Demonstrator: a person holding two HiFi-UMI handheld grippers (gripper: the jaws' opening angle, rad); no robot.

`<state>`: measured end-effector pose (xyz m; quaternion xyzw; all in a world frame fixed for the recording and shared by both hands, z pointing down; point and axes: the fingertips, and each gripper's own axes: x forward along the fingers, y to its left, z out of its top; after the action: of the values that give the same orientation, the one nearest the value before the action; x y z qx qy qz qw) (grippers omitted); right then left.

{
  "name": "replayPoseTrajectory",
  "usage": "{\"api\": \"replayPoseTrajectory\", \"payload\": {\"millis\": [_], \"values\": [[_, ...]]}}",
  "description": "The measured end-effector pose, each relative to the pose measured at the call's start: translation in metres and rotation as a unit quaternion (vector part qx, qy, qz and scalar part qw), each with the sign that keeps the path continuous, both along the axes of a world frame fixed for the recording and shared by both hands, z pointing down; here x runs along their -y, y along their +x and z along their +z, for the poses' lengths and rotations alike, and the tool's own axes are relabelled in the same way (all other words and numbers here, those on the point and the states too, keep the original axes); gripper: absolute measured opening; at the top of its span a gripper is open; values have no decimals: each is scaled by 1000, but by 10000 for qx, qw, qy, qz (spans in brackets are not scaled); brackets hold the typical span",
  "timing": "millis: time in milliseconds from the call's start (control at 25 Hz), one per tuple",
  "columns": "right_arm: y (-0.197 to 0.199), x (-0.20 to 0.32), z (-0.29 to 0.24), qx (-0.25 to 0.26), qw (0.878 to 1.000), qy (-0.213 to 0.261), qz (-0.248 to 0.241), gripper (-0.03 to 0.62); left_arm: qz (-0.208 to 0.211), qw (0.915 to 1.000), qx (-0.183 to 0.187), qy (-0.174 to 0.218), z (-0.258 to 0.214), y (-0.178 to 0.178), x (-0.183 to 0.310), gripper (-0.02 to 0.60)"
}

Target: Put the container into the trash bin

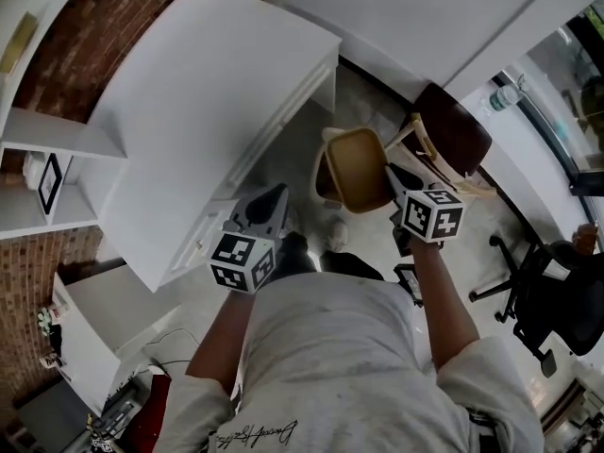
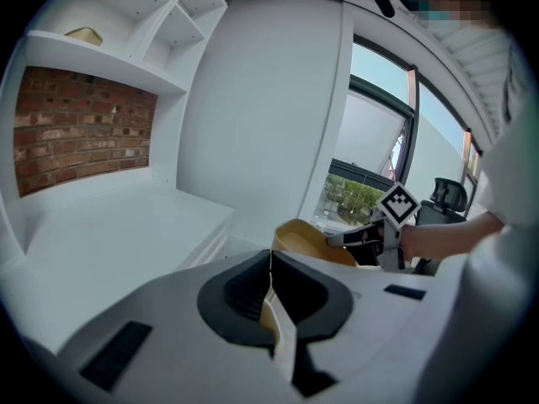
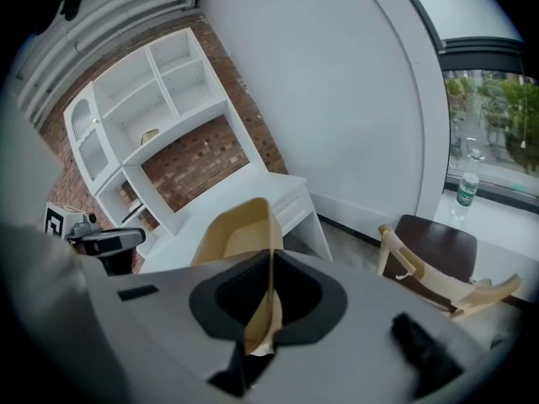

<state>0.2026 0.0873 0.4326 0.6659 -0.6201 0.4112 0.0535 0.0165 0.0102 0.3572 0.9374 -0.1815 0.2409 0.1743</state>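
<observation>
The container [image 1: 357, 168] is a tan paper tray, held up in the air above the floor beside the white desk. My right gripper [image 1: 392, 173] is shut on its near wall. In the right gripper view the tan wall [image 3: 240, 230] stands upright, pinched between the dark jaws [image 3: 271, 263]. My left gripper [image 1: 272, 201] hangs to the left of the tray, apart from it, jaws shut [image 2: 270, 263]; a thin tan sliver shows low in the seam and I cannot tell what it is. The left gripper view shows the tray [image 2: 303, 241] held by the right gripper [image 2: 338, 239]. No trash bin is in view.
A white desk [image 1: 208, 92] with drawers stands left, shelves [image 1: 47, 149] on a brick wall beyond it. A wooden chair with a dark seat [image 1: 453, 130] sits right of the tray. A black office chair [image 1: 547, 291] stands far right; a water bottle [image 3: 466, 188] stands on the sill.
</observation>
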Motion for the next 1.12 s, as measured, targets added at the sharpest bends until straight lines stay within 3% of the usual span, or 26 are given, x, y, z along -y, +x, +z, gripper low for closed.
{"api": "replayPoseTrajectory", "payload": {"millis": [760,1120], "values": [[3,-21,37,253,9948,-332,925,37,1277,9914,182,-225,28,44,16,18],[-7,-17,60,369,9921,-468,1108,37,1570,9868,188,-359,47,53,23,18]]}}
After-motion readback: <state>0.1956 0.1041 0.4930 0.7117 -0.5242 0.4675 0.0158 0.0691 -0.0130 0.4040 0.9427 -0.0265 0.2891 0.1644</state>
